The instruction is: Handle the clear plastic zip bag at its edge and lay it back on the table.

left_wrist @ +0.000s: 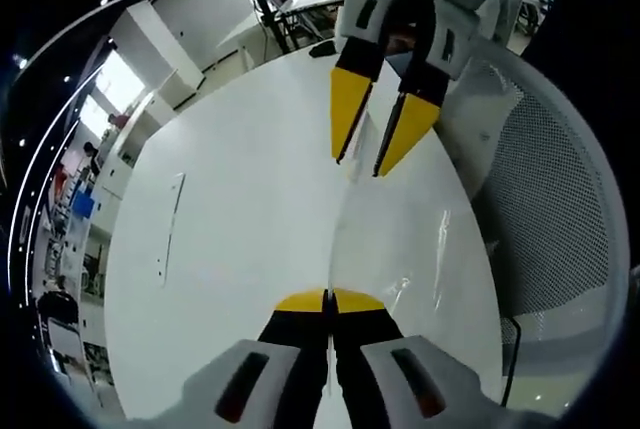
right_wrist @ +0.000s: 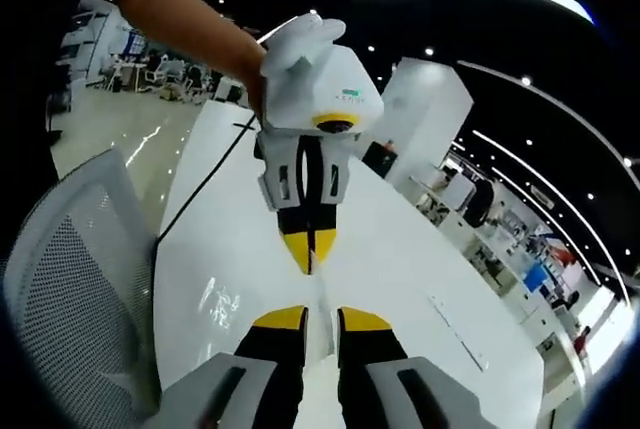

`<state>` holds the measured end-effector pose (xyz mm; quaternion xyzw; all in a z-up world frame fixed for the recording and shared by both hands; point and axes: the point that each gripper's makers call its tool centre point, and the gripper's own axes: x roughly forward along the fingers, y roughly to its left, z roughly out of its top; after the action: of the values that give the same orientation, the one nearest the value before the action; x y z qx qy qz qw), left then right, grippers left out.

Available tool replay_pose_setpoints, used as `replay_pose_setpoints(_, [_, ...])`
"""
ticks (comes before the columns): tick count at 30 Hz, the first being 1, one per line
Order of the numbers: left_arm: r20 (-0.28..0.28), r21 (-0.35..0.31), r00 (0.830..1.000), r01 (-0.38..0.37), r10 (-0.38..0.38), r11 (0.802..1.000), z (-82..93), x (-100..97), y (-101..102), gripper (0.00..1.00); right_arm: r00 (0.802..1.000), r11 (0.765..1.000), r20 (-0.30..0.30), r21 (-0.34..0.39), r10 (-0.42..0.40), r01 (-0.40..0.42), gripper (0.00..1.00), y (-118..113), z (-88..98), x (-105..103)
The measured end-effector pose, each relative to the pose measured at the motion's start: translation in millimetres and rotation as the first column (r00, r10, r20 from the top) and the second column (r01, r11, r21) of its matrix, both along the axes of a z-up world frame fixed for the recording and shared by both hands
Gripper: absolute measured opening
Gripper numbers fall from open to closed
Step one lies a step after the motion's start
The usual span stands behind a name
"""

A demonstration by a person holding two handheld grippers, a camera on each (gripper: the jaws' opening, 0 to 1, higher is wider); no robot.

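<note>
Two grippers meet over the white table [left_wrist: 230, 249]: we see the left gripper [left_wrist: 329, 301] pinched onto the clear zip bag [left_wrist: 400, 239] edge, the right gripper [right_wrist: 321, 320] slightly parted, bag flat between them.

I can read no text anywhere. The left hand-held gripper [right_wrist: 309, 261], at about twelve o'clock in my right gripper view, carries a small green mark on its white housing, too blurred to make out.

Open-plan office: desks [right_wrist: 135, 74], mesh chair [left_wrist: 555, 219], white table [left_wrist: 240, 249].
</note>
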<state>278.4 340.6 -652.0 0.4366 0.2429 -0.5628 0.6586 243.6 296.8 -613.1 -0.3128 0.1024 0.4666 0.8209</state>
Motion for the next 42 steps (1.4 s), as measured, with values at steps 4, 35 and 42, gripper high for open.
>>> replay_pose_setpoints(4, [0.011, 0.011, 1.000, -0.007, 0.007, 1.000, 0.1, -0.7, -0.6, 0.00, 1.000, 1.000, -0.019, -0.009, 0.002, -0.003, 0.08, -0.6, 1.6, -0.8])
replay_pose_setpoints(35, [0.019, 0.001, 1.000, -0.007, 0.007, 1.000, -0.8, -17.5, -0.3, 0.00, 0.997, 0.988, -0.074, -0.150, 0.012, -0.023, 0.00, -15.8, -29.7, -9.1])
replay_pose_setpoints(42, [0.028, -0.067, 0.999, 0.025, -0.023, 0.997, 9.6, -27.2, -17.7, 0.03, 0.998, 0.985, -0.036, -0.163, 0.044, -0.049, 0.00, -14.0, -28.9, -13.3])
